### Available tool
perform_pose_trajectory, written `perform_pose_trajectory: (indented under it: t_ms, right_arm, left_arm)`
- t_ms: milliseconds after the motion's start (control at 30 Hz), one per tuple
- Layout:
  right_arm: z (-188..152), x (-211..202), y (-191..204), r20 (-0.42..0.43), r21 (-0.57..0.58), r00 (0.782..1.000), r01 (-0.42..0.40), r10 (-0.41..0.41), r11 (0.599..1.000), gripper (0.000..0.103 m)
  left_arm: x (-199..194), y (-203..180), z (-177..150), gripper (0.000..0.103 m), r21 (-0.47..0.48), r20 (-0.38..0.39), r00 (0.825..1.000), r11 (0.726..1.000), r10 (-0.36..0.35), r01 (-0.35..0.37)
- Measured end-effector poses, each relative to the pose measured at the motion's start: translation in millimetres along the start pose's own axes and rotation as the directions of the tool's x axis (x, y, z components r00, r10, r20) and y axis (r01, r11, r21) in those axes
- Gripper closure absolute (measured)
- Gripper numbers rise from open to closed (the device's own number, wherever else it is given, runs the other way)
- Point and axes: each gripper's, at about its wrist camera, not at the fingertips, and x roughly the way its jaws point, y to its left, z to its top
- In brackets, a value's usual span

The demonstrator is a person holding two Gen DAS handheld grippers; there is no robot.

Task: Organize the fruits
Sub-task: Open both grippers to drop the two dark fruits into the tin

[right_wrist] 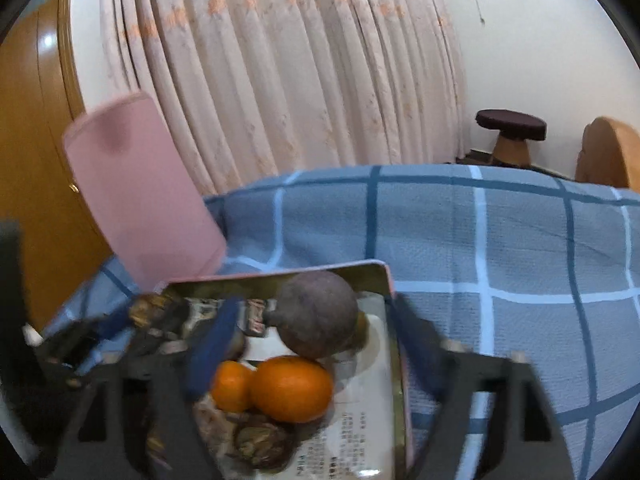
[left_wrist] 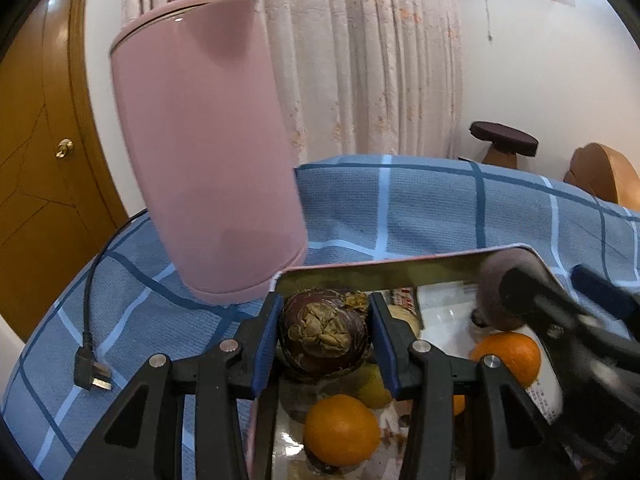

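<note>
Left claw clamps a dark purple mangosteen between its blue pads, holding it over the metal tin on the blue checked surface. Right claw stands wide apart, its pads clear of the second mangosteen that rests in the tin against an orange; a smaller orange lies beside it, touching. More dark fruit lies nearer the camera. A pink kettle stands just behind the tin's left corner.
</note>
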Motion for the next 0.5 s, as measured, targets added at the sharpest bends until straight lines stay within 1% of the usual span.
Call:
perform_pose_trajectory:
  t_ms: [67, 133, 167, 200, 233, 267, 333, 433, 500]
  right_arm:
    - [0.2, -13.3, 2.4, 0.068, -0.003, 0.997, 0.018, -0.018, 1.0, 0.005]
    - [0.4, -26.4, 6.1, 0.124, -0.022, 0.992, 0.041, -0.038, 0.999, 0.003]
    - [-0.3, -32.5, 7.0, 0.151, -0.024, 0.987, 0.068, -0.063, 0.997, 0.002]
    - [-1.4, -37.4, 7.0, 0.174, -0.021, 0.98, 0.104, -0.099, 0.994, 0.001]
    - [-1.9, -41.2, 6.4, 0.189, -0.016, 0.974, 0.131, -0.126, 0.991, 0.0]
    - [-3.1, -45.3, 4.7, 0.203, -0.008, 0.968, 0.156, -0.151, 0.988, 0.0]
    - [-3.7, -49.1, -0.2, 0.212, 0.008, 0.961, 0.181, -0.178, 0.983, 0.0]
    - [-5.8, -55.0, -8.1, 0.227, 0.044, 0.946, 0.229, -0.233, 0.972, 0.0]
    - [-6.7, -56.4, -12.5, 0.223, 0.063, 0.941, 0.245, -0.253, 0.967, 0.0]
  left_arm:
    - [-3.3, -5.1, -0.3, 0.058, 0.018, 0.015, 1.0, 1.0, -0.016, 0.015]
    - [-6.7, -9.2, -0.8, 0.054, 0.034, 0.033, 0.999, 0.999, -0.024, 0.023]
    - [-8.3, -11.0, -0.8, 0.045, 0.041, 0.04, 0.999, 0.999, -0.023, 0.021]
    - [-9.7, -12.4, -0.9, 0.034, 0.048, 0.048, 0.999, 0.999, -0.021, 0.019]
    - [-11.7, -14.1, -1.0, 0.029, 0.054, 0.058, 0.998, 0.998, -0.024, 0.02]
    - [-13.7, -14.9, -1.1, 0.027, 0.055, 0.067, 0.997, 0.998, -0.028, 0.024]
    - [-15.7, -15.4, -1.5, 0.026, 0.054, 0.075, 0.996, 0.998, -0.042, 0.038]
    - [-16.0, -14.1, -1.8, 0.025, 0.035, 0.062, 0.997, 0.998, -0.055, 0.053]
    - [-17.3, -11.7, -2.6, 0.025, 0.018, 0.059, 0.997, 0.998, -0.056, 0.055]
